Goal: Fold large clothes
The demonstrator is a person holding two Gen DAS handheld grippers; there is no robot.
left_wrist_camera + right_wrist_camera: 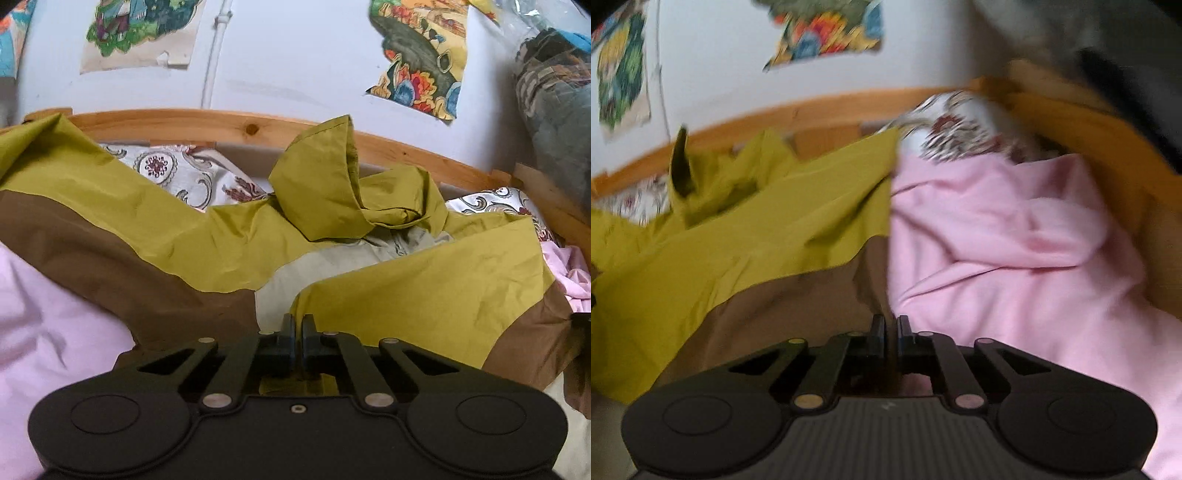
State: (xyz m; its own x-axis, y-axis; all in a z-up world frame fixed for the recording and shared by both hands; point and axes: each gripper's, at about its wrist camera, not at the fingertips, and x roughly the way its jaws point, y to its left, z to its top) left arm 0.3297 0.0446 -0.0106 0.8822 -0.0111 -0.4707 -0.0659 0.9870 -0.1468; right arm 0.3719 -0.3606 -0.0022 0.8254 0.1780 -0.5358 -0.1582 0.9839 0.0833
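Observation:
A large olive-yellow jacket [424, 295] with a brown lower band lies spread on a bed, its hood [317, 184] bunched up at the back and its pale grey lining [288, 284] showing at the open front. My left gripper [298, 325] is shut on the front edge of the right-hand yellow panel, and yellow cloth shows under the fingers. In the blurred right wrist view the jacket [738, 240] fills the left half. My right gripper [891, 325] is shut on the edge of its brown band [798, 306], right beside the pink sheet.
A pink sheet [44, 314] [1015, 258] covers the bed around the jacket. A patterned pillow [173, 173] lies against the wooden bed frame [207, 125], with a white wall and posters behind. A pile of clothes [554, 103] hangs at the far right.

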